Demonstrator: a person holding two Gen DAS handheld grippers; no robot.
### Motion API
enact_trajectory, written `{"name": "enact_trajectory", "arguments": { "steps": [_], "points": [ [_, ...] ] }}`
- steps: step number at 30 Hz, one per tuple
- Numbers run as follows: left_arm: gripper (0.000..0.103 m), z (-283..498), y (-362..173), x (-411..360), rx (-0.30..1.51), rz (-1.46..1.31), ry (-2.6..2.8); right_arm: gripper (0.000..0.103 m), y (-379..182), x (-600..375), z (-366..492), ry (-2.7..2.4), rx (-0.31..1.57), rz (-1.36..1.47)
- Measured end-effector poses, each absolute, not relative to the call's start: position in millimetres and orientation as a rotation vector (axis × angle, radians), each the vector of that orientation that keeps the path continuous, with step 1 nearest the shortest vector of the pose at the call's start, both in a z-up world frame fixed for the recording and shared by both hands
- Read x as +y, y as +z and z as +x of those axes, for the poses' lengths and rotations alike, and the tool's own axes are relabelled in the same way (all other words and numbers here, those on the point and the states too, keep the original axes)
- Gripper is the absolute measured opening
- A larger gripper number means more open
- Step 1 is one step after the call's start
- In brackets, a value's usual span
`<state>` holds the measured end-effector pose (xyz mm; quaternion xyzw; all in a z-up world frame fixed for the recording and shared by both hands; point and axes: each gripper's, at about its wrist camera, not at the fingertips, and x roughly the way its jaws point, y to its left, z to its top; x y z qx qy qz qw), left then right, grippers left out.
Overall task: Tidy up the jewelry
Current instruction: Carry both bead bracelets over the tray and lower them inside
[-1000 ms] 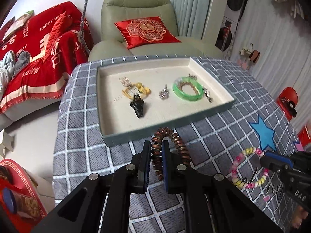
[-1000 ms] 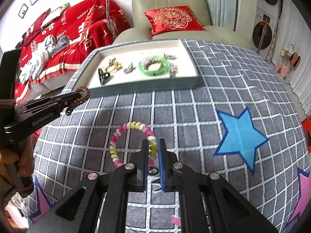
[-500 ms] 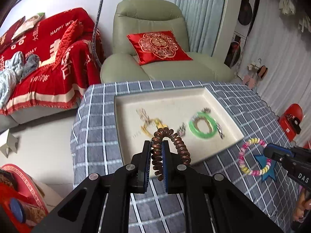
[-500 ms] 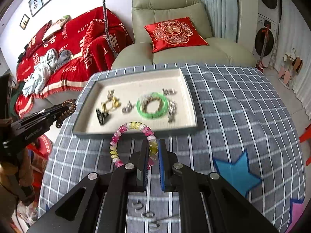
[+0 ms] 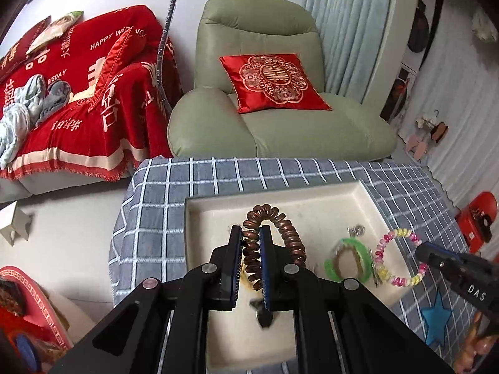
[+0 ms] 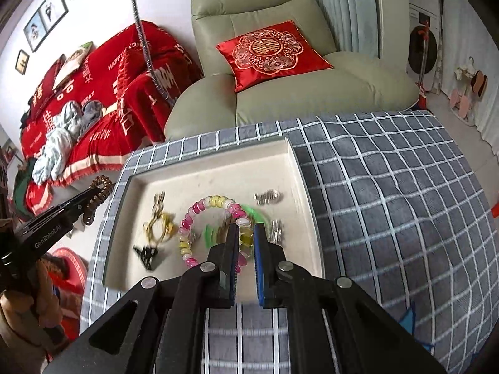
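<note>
**Both bracelets carried over the tray — release step pending**

Judged from the layout, the step in hand is placement: lower each piece onto bare lining of the cream-lined rectangular tray (image 6: 293, 168), clear of the green bangle (image 5: 346, 261), the gold-coloured trinket (image 6: 159, 227) and the black clip (image 6: 146, 254) already lying in it, and part the jaws only once the piece hangs low over the lining, so it drops flat and tangles with nothing. The left gripper (image 5: 252, 258) is clamped on the brown coiled spiral bracelet (image 5: 274, 227), whose loop arches above the fingertips over the tray's left half. The right gripper (image 6: 246, 249) is closed narrowly on the pink, yellow and white beaded bracelet (image 6: 202, 215) — its ring hangs over the tray's middle, above the bangle. Neither bracelet rests on the lining yet.
</note>
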<state>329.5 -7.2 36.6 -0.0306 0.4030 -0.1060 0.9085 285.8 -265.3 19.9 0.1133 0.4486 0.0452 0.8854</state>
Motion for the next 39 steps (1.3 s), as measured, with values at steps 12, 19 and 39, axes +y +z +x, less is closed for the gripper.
{"name": "enact_trajectory", "arguments": {
  "steps": [12, 19, 39],
  "points": [
    [0.027, 371, -22, -27, 0.942, -0.039, -0.194, 0.01, -28, -269, 341, 0.069, 0.972, 0.352],
    [0.027, 374, -35, -34, 0.96, -0.017, -0.2, 0.01, -46, -267, 353, 0.061, 0.995, 0.345],
    [0.027, 367, -38, -40, 0.946, 0.018, -0.185, 0.041, -51, -261, 353, 0.081, 1.023, 0.332]
  ]
}}
